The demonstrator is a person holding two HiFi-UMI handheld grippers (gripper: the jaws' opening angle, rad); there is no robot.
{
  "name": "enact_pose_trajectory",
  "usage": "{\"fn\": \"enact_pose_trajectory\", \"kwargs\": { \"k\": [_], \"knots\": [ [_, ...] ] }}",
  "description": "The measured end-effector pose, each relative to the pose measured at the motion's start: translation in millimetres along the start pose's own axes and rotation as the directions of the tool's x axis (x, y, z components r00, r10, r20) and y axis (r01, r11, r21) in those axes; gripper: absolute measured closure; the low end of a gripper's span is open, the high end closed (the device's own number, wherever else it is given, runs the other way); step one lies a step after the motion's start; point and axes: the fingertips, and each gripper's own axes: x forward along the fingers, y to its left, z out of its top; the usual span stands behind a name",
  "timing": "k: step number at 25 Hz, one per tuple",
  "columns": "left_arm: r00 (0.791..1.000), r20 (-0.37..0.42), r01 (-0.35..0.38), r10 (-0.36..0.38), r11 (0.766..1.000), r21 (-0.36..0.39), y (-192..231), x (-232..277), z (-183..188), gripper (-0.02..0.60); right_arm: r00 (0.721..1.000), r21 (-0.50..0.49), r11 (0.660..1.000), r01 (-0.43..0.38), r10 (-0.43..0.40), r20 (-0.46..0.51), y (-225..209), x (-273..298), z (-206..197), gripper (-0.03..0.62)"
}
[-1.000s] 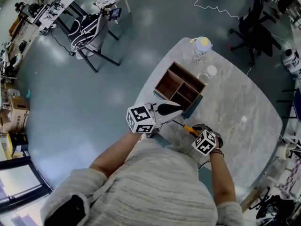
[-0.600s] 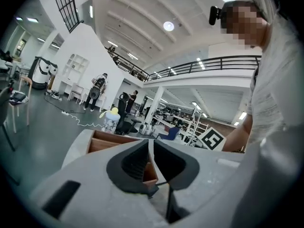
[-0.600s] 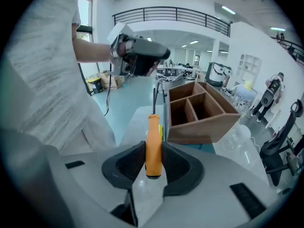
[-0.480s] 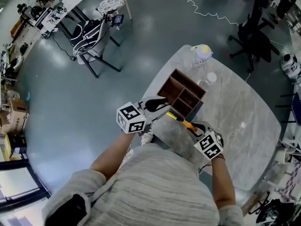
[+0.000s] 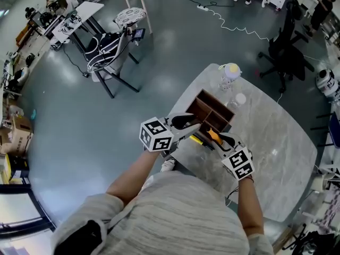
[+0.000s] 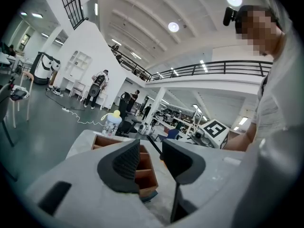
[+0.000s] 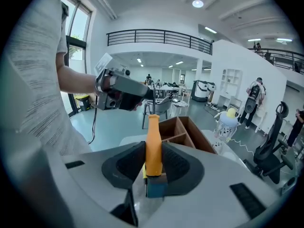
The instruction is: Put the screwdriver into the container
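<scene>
Screwdriver: orange handle upright in the grip; hangs over the marble table, just at the near edge of the wooden, divided container; not inside it
Right gripper: clenched on the orange handle
Left gripper: jaws released, having just been opening; the thin dark shaft shows in the gap, pads off it

no text, label or number is legible in any view.
</scene>
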Motion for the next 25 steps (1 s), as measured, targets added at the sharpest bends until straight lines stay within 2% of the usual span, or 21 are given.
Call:
{"fn": "enact_pose_trajectory", "kwargs": {
  "k": [5,8,10,14,18,25],
  "knots": [
    [0.999,0.029,0.034,-0.034,0.999,-0.001,-1,7,18,0.45,0.998,-0.001,1.0,0.019,-0.019,0.063,-2,7,22,0.485],
    [0.999,0.043,0.033,-0.033,0.999,0.012,-1,7,25,0.498,0.996,0.013,1.0,0.019,-0.02,0.085,0,11,27,0.486],
    [0.998,0.05,0.036,-0.037,0.999,0.011,-1,7,28,0.508,0.995,0.03,0.999,0.018,-0.021,0.101,0,12,29,0.485],
    [0.995,0.054,0.085,-0.085,0.996,0.005,-8,12,31,0.532,0.993,0.044,0.999,0.019,-0.024,0.115,-3,16,27,0.486],
    [0.991,0.026,0.132,-0.133,0.991,0.021,-19,21,32,0.554,0.992,0.047,0.998,0.031,-0.037,0.119,-7,22,23,0.485],
    [0.992,-0.052,0.123,-0.118,0.985,0.119,-23,36,32,0.555,0.991,0.111,0.993,0.045,-0.058,0.118,-17,21,9,0.481]
  ]
}}
